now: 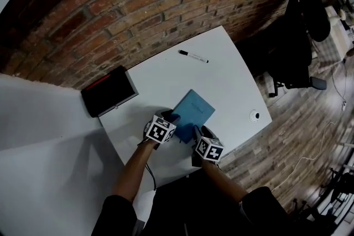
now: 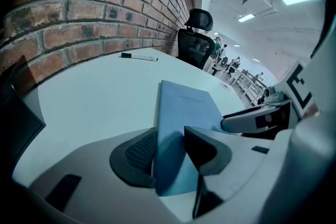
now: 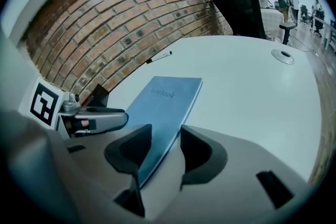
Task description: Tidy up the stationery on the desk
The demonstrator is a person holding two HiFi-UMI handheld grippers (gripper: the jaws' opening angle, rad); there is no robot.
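A blue notebook (image 1: 192, 111) lies aslant on the white desk (image 1: 227, 80), its near end between both grippers. In the left gripper view the notebook (image 2: 184, 113) fills the gap of my left gripper (image 2: 170, 147), touching both jaws. My right gripper (image 3: 165, 144) straddles the notebook (image 3: 165, 105) at its other near corner, with a slim gap at the right jaw. From the head view, the left gripper (image 1: 172, 118) and right gripper (image 1: 197, 132) sit side by side. A black marker pen (image 1: 193, 56) lies far back near the brick wall.
A black case (image 1: 109, 91) rests at the desk's left edge by the wall. A round cable grommet (image 1: 254, 115) sits near the right edge. A black office chair (image 1: 296, 36) stands beyond the desk's right side.
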